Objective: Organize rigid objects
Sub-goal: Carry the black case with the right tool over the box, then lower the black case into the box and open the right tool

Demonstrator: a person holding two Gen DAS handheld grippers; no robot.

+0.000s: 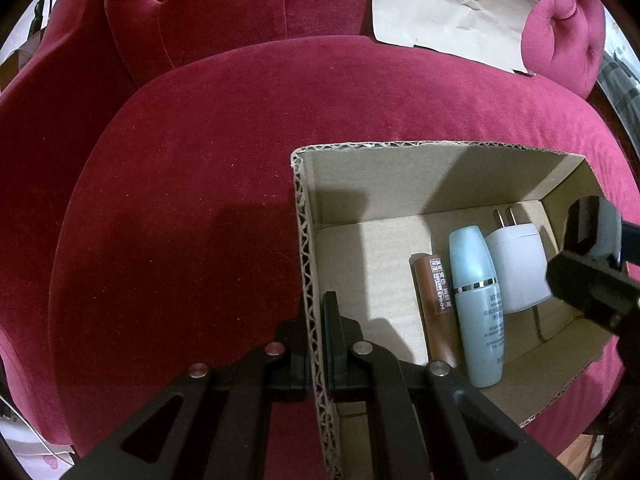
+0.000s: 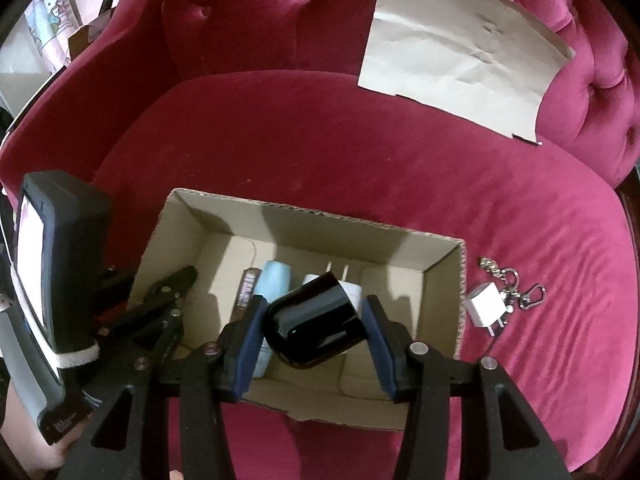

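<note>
- Here the box (image 2: 444, 280) sits open-topped on the red seat (image 2: 360, 168), with bare velvet beyond its far wall and to its left.
- The left gripper (image 1: 316, 336) is clenched on the box's left wall, one finger outside and one inside.
- The right gripper (image 2: 312, 320) hangs over the box's near half with its fingers spread; a black block (image 2: 316, 320) sits between the blue pads (image 2: 248, 344), touching the left pad and clear of the right one.
- Inside the box, along its floor, lie a brown tube (image 1: 434, 304), a blue bottle (image 1: 478, 304) and a white plug (image 1: 518, 268), side by side and touching; the box floor left of them is open.
- Just outside the box's right wall lie a second white plug (image 2: 486, 306) and a key ring (image 2: 516, 286).
- A creased paper sheet (image 2: 460, 48) leans well beyond the box's far wall.
- The tube and bottle carry small print, too small to read.
</note>
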